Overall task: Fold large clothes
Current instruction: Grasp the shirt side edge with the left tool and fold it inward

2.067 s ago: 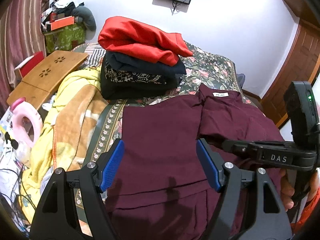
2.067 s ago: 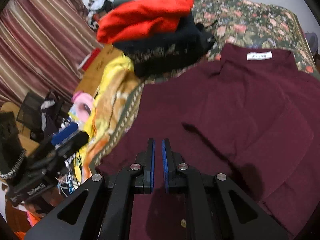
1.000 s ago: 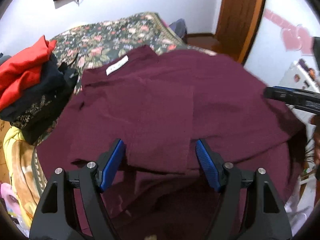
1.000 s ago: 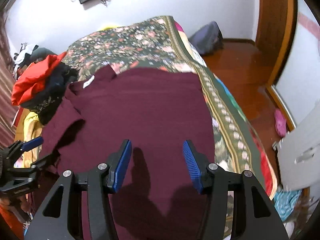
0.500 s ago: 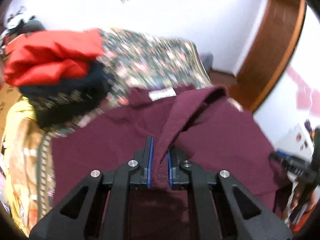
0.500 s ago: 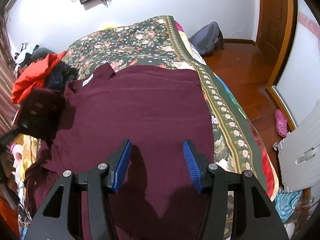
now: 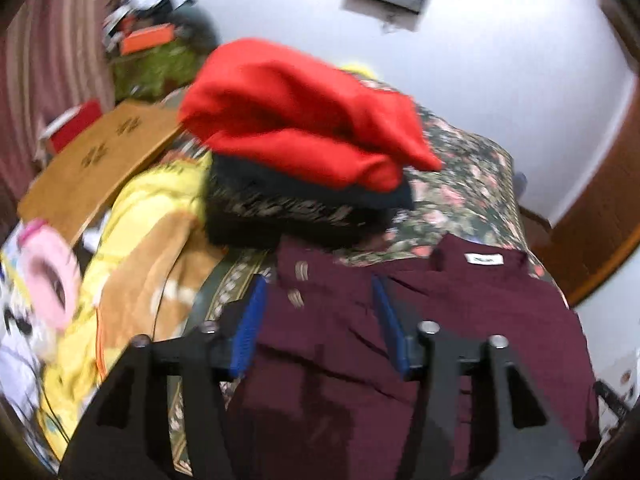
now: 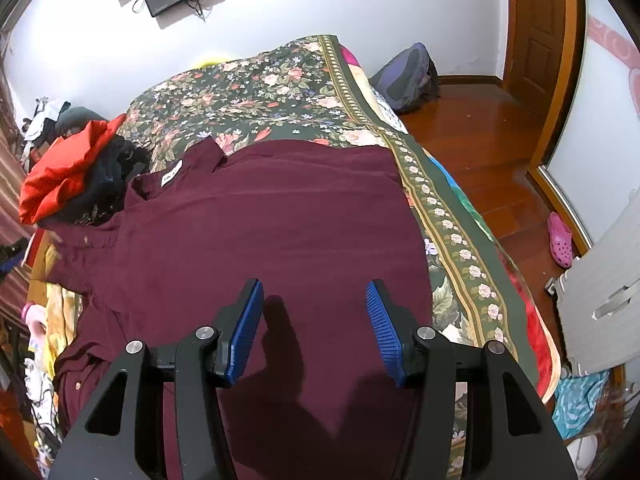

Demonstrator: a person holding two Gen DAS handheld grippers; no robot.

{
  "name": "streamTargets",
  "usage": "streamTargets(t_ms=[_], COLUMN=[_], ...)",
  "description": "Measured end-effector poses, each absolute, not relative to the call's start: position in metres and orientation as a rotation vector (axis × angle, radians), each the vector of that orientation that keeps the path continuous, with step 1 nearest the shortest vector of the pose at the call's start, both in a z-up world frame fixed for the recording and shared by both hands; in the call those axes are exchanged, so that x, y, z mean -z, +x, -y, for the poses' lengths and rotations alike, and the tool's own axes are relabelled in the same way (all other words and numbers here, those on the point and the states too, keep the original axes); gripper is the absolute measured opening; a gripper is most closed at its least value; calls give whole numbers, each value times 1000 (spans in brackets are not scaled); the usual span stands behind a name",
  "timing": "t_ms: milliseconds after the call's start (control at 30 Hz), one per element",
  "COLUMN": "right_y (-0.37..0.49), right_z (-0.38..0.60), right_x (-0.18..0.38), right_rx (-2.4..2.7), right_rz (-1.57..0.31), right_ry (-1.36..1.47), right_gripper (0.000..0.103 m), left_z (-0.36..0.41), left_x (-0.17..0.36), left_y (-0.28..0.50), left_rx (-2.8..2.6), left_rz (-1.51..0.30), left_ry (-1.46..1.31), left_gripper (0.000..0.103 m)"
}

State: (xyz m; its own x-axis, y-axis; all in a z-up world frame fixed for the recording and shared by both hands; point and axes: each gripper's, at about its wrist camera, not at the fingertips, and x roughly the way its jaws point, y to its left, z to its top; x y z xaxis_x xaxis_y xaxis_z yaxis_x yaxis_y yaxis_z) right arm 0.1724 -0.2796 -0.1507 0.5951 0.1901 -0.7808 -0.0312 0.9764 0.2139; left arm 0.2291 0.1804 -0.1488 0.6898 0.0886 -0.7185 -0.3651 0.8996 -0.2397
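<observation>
Label (image 8: 172, 172) on maroon shirt (image 8: 280, 220) stays unreadable.

Maroon garment's (image 8: 256, 240) hem below frame edge.

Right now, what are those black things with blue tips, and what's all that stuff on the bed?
Those are two hand-held claws that a person squeezes, each with its own camera. One picture looks past the left claw, the other past the right claw. Both claws are open and hold nothing. Below them a big dark maroon shirt lies spread on the flowery green bedspread. Beside it sits a pile of folded clothes with a bright red garment on top.
</observation>
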Motion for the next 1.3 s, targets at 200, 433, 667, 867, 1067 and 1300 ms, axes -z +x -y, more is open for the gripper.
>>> streamTargets(t_ms=[200, 433, 667, 867, 1067, 1300], right_y=[173, 174, 173, 172, 170, 165], right_z=[277, 273, 272, 273, 275, 286], right_x=[150, 151, 152, 152, 153, 148], right_rx=[-119, -119, -119, -123, -128, -110], right_rz=[-930, -936, -934, -936, -940, -933], right_ry=[178, 175, 168, 180, 181, 173], right_gripper=[50, 50, 50, 50, 50, 50], left_z=[-194, -181, -179, -185, -171, -154], left_x=[189, 250, 289, 296, 264, 171], left_y=[218, 229, 250, 274, 263, 231], left_rx=[-214, -12, 29, -32, -109, -76], left_rz=[-867, -1039, -1062, -1054, -965, -763], left_ry=[-510, -821, -1091, -1098, -928, -645], left_gripper=[54, 54, 54, 54, 7, 5])
